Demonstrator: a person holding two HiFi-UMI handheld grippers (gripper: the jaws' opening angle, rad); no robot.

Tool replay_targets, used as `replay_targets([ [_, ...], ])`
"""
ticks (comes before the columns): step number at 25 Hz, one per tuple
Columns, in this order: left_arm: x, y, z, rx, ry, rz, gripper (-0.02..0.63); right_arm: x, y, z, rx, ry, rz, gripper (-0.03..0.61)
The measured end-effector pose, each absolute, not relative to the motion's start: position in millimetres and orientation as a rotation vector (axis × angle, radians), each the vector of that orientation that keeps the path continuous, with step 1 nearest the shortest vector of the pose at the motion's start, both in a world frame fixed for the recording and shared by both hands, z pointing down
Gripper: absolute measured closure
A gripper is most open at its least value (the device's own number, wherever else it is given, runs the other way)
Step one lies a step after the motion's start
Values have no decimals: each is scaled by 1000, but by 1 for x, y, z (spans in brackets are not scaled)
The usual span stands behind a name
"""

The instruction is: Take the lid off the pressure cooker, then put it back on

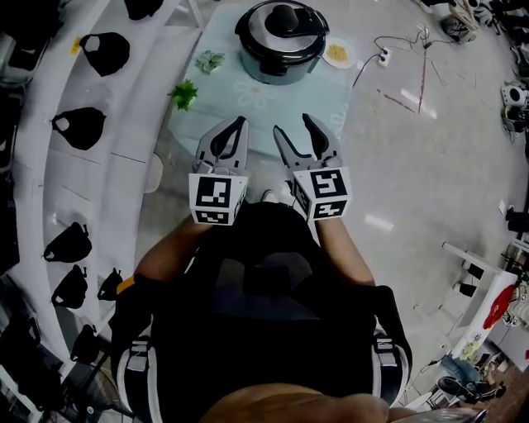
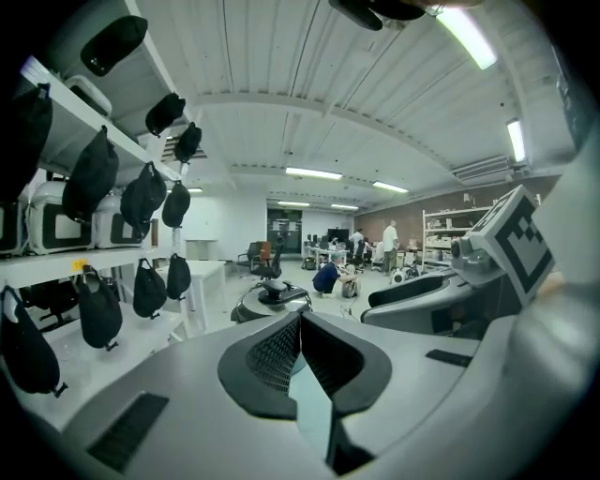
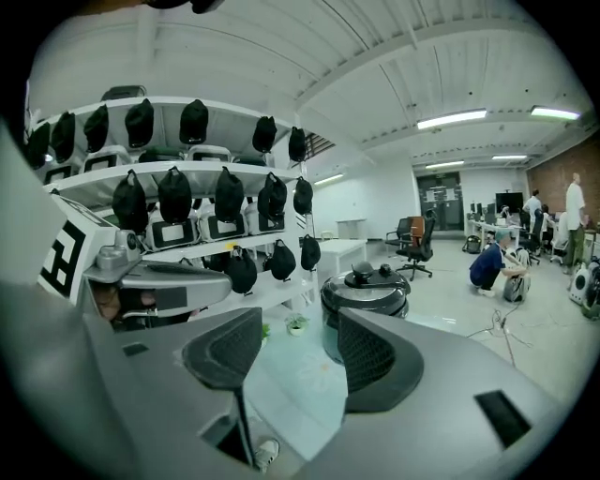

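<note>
The pressure cooker (image 1: 281, 37) stands at the far side of a round glass table (image 1: 248, 103), its black lid (image 1: 283, 21) seated on the steel pot. Both grippers hover side by side over the table's near edge, well short of the cooker. My left gripper (image 1: 235, 124) has its pads meeting at the tips with nothing between them (image 2: 300, 319). My right gripper (image 1: 293, 125) is open and empty (image 3: 295, 352). The cooker (image 3: 366, 295) shows just past the right jaw in the right gripper view, and the cooker (image 2: 272, 298) is small and distant in the left gripper view.
Two small potted plants (image 1: 183, 93) (image 1: 210, 60) sit on the table's left part, and a plate of food (image 1: 338, 54) lies right of the cooker. White shelves with black bags (image 1: 83, 128) run along the left. A cable and power strip (image 1: 382, 56) lie on the floor.
</note>
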State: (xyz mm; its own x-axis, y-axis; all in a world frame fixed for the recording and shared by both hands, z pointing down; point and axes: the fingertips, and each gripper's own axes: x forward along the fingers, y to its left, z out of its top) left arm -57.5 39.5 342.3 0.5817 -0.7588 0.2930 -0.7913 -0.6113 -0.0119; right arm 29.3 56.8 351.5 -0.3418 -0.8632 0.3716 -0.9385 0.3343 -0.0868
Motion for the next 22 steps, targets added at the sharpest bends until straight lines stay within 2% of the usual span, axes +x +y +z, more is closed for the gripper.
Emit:
replay_targets([
  [11,-56,124,337,2647,-1422,428,604,35,134,339,1543,-2407,355,311],
  [22,-67,146,333,2693,-1366,449,604,17,153,321,1580,-2402,333,310],
])
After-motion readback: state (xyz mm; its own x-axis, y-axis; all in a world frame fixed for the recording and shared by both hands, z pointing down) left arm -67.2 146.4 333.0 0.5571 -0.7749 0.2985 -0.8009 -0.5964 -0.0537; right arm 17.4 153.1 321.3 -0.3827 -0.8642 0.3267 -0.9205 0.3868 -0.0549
